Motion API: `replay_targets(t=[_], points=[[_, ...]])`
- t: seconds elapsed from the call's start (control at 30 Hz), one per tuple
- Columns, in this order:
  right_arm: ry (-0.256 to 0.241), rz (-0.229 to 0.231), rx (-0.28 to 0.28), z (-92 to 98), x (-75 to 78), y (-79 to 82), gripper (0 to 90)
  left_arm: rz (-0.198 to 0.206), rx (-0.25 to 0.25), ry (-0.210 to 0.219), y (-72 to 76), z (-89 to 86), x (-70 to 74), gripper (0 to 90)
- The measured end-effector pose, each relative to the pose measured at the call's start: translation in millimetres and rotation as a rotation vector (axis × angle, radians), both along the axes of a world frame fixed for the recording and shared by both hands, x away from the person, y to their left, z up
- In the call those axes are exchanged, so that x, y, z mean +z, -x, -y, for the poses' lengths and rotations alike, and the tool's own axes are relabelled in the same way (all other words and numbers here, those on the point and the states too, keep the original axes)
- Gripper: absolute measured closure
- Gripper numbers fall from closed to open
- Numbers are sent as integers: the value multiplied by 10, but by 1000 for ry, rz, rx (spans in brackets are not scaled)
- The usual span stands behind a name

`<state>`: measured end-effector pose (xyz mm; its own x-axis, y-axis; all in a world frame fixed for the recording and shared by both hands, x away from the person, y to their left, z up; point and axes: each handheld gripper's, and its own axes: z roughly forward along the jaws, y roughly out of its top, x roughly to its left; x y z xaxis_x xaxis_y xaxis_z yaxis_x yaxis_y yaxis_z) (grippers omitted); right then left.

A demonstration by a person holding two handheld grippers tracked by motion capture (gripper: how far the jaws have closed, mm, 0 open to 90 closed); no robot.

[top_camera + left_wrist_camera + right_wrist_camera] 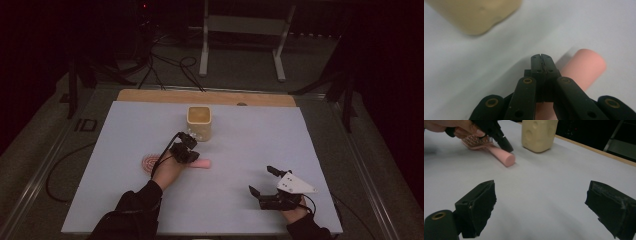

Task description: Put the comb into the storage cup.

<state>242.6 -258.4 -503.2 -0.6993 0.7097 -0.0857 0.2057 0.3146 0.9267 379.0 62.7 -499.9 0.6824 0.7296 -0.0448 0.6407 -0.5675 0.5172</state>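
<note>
Dim room, cables on the floor beyond, and a pale worktop [125,200] carrying two things: a pink brush [150,162] near the middle, a little toward the left edge, and a cream cup [199,122] just behind it toward the far edge.

The left tool [186,151] hangs over the brush handle [584,68]. In the left gripper view its jaws are pressed together, tip to tip, with the handle lying under and beside them, not between them. So nothing is gripped. The right tool [261,181] rests near the front right corner with its jaws wide apart, well away from the brush.

The step in hand looks like picking up the brush, perhaps to stand it in the cup. To do it well, spread the left jaws first, then lower them so they straddle the handle across its width, roughly midway along it. Close firmly, since a smooth round handle may roll or slip out sideways. Keep the bristle head [475,141] free of the jaws. Lift straight up and stay clear of the cup, which stands close and could be knocked.
</note>
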Motion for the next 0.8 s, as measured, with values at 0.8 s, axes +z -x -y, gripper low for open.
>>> replay_targets(t=[0.8], points=[[-7, -6, -1, 0, 2, -6, 86, -21, -95, 6, 395, -16, 10, 899]])
